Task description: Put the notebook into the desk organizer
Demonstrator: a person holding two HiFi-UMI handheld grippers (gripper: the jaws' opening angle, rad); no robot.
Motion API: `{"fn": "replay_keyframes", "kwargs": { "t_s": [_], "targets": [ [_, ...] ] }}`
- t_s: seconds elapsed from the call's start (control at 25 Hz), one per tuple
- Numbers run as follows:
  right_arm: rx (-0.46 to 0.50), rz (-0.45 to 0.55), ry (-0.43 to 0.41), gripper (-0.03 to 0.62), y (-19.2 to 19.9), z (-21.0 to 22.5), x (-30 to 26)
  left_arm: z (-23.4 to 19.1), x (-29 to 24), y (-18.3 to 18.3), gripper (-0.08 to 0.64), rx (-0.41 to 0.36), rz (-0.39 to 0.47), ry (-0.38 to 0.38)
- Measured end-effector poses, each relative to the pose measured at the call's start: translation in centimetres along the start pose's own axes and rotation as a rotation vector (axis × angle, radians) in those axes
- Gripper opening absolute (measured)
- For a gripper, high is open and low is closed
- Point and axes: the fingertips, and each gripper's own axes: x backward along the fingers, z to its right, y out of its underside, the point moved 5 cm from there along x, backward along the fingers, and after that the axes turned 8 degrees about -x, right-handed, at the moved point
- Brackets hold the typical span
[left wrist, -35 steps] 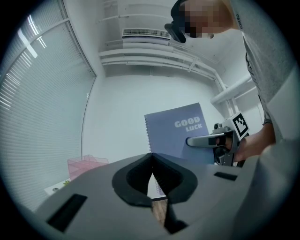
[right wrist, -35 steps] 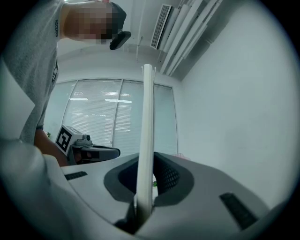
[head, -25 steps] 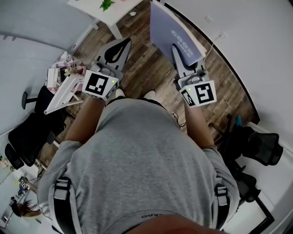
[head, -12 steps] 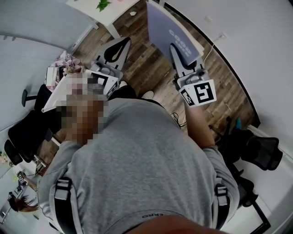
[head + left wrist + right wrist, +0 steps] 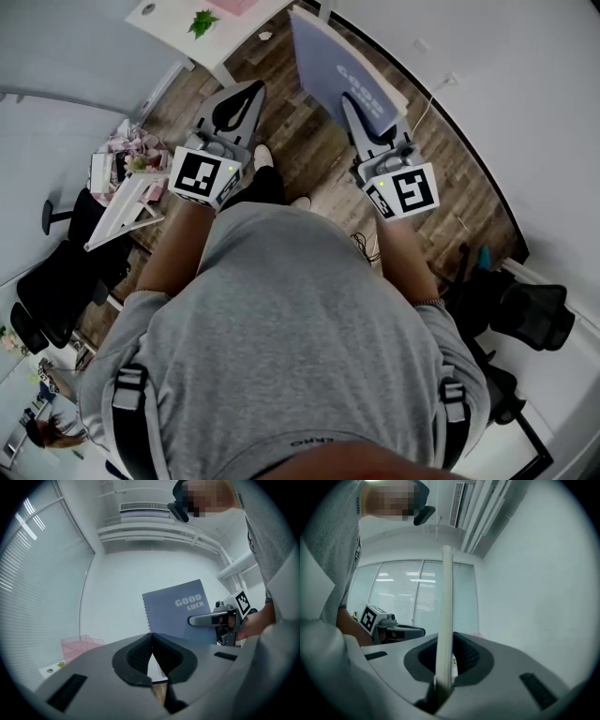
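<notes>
The right gripper (image 5: 349, 105) pinches the notebook (image 5: 342, 61) by its edge, upright in the air. This looks like the carrying step. The left gripper (image 5: 246, 92) is closed on nothing. Next, I think, the notebook must reach the pink organizer (image 5: 78, 645) ahead.

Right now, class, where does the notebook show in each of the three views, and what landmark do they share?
Head view: the notebook is at top centre, tilted.
Left gripper view: the notebook is right of centre, its cover facing the camera.
Right gripper view: the notebook is at centre, edge-on, a pale upright strip.
Shared landmark: the right tool, shut on the notebook.
</notes>
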Motion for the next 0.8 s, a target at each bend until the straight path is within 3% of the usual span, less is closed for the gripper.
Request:
{"fn": "replay_keyframes", "kwargs": {
  "t_s": [0.8],
  "targets": [
    [-0.015,-0.015,0.023,0.04,-1.7,5.7,-14.9,-13.8,-8.2,2.4,0.02,0.022,0.022,0.028]
  ]
}}
